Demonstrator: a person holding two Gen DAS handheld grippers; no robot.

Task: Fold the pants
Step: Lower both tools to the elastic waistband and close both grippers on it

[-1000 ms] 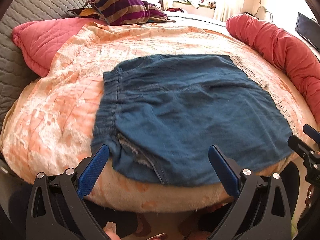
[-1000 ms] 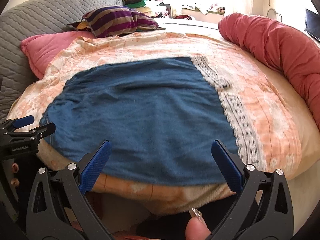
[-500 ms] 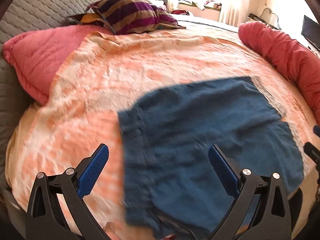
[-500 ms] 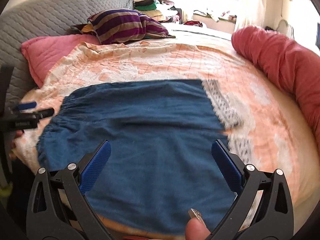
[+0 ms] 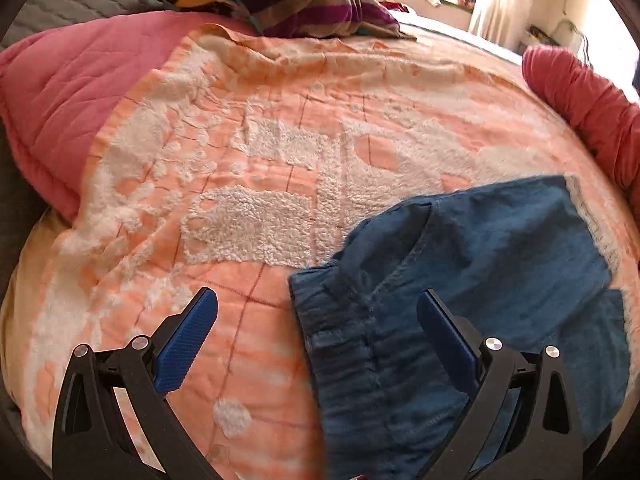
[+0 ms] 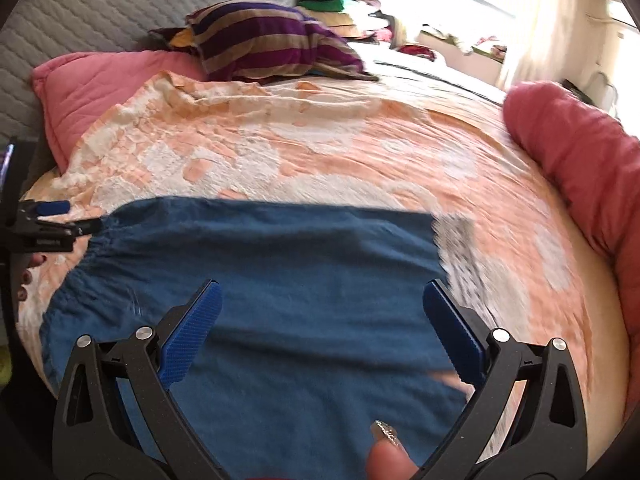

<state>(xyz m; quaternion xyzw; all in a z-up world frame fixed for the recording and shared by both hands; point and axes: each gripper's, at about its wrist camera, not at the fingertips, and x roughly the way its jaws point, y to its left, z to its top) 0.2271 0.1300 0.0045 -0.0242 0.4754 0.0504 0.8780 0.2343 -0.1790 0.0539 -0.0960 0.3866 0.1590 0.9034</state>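
both tools over the bed, and the blue pants (image 6: pixel 280 280) lie flat on the peach-and-white bedspread (image 5: pixel 260 160), long axis running nine to three in the right wrist view: gathered waistband at nine o'clock, pale lace hem (image 6: pixel 456 248) at three.

the right gripper (image 6: pixel 320 328) hangs spread wide over the middle of the cloth, nothing between the blue pads.

the left gripper (image 5: pixel 316 334) is just as wide apart, empty, its right pad over the waistband (image 5: pixel 340 320), which sits at about four o'clock from its centre. so the left one looks nearer the waist end and the right nearer the hem.

the way seems clear: pink pillow (image 5: pixel 60 100) at ten o'clock, striped cushion (image 6: pixel 272 44) at twelve, red bolster (image 6: pixel 580 152) at two, all well apart from the pants.

a fingertip (image 6: pixel 388 456) shows at six.
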